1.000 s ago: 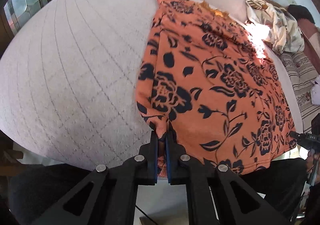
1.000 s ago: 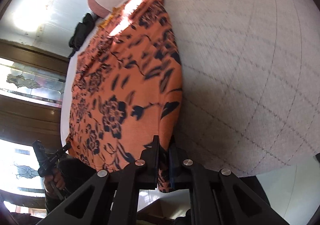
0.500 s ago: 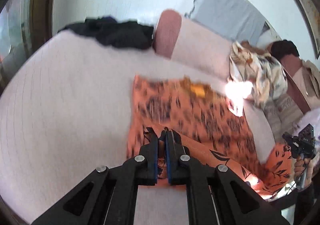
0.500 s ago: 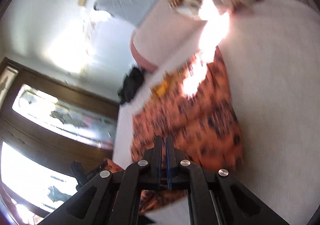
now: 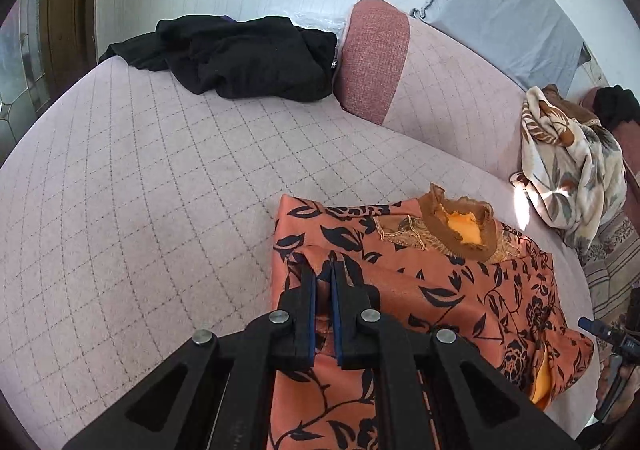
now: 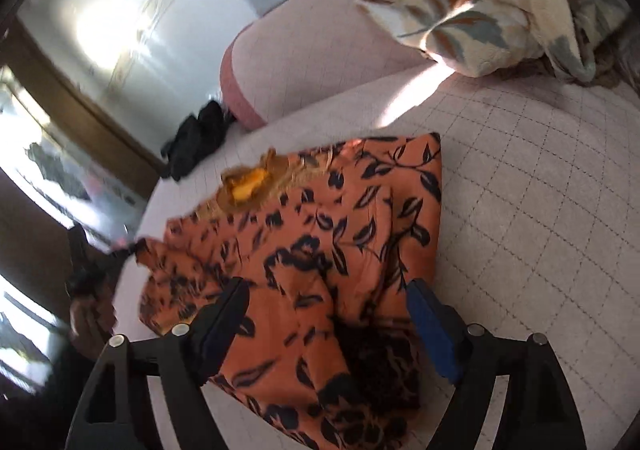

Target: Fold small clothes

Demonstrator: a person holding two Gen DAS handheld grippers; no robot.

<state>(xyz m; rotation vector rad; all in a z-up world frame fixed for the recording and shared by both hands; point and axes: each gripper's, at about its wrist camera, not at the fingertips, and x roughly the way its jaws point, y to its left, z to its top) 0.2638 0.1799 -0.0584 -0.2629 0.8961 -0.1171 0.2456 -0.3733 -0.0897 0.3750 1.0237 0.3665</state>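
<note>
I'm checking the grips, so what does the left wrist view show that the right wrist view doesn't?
Only the left wrist view: the left gripper shut on the orange top's folded edge, and the right gripper's tip at the frame's edge. Only the right wrist view: the right gripper open, its fingers either side of the top. Both: the top's collar, the black clothes, the floral blanket and the quilted sofa.

surface: pale pink quilted sofa seat (image 5: 140, 178) | on it: orange floral garment (image 5: 440, 290), black clothes heap (image 5: 248, 58), leaf-print blanket (image 5: 568, 162)
</note>
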